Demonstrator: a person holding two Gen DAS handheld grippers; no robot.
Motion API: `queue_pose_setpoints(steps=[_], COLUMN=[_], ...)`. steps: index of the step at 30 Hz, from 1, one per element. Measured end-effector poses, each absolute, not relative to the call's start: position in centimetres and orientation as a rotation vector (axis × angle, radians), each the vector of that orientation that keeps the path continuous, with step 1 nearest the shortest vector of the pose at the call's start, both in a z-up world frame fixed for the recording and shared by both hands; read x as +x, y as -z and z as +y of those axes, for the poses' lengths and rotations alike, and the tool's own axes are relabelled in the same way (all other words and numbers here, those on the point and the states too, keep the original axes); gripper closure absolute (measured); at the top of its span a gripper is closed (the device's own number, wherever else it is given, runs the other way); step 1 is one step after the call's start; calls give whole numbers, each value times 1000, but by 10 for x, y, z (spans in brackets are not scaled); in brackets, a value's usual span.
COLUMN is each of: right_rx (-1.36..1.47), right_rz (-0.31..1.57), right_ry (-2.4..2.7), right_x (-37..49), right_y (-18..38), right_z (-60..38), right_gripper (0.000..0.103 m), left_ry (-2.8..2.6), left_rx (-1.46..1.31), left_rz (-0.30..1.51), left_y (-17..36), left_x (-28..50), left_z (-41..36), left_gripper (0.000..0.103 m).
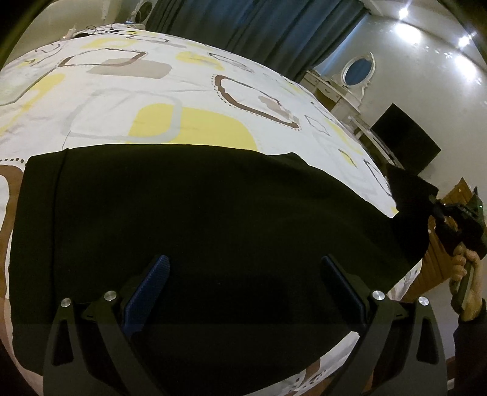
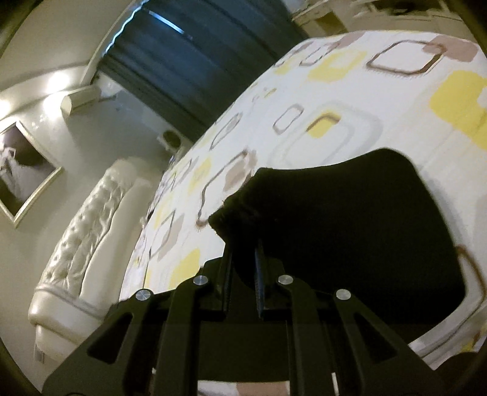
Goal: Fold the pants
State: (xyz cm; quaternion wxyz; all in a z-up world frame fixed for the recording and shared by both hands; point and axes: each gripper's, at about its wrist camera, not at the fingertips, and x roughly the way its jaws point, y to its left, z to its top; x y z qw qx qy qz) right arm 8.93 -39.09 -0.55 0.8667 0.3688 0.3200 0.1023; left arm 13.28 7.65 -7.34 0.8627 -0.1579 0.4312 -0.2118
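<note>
Black pants (image 1: 197, 219) lie spread flat across a bed with a white, yellow and brown patterned cover (image 1: 158, 91). My left gripper (image 1: 243, 265) is open, its blue-padded fingers (image 1: 152, 286) wide apart just above the near part of the pants. My right gripper (image 2: 245, 256) is shut on the pants' waistband end (image 2: 243, 210) and holds that end lifted off the bed. In the left wrist view the right gripper (image 1: 438, 210) shows at the far right with the raised cloth pinched in it.
Dark curtains (image 1: 258, 27) hang beyond the bed. A white dresser with an oval mirror (image 1: 356, 76) and a dark screen (image 1: 404, 137) stand to the right. A tufted white headboard (image 2: 82, 231) and framed picture (image 2: 21, 170) show in the right wrist view.
</note>
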Motion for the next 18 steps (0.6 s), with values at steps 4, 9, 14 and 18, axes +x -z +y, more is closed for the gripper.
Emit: queue_pose_setpoints(steps=[4,9,14,18], right_rx=[742,709,672,657], right_rz=[716,757,791,816], right_ry=[-247,-280,-305,-317], right_x=[95,98,98,98], right_y=[14,23,29,35], right_z=[-365,-339,-321,-310], right_gripper=[91,91,91,91], left_ry=[445,448,450,450], left_rx=[-328,-328,-326,-327], left_rz=[904,904,903,903], left_y=[73,73,74,74], left_x=[132,132,131,131], left_z=[76,76,75,75], left_gripper=[5,5,5,5])
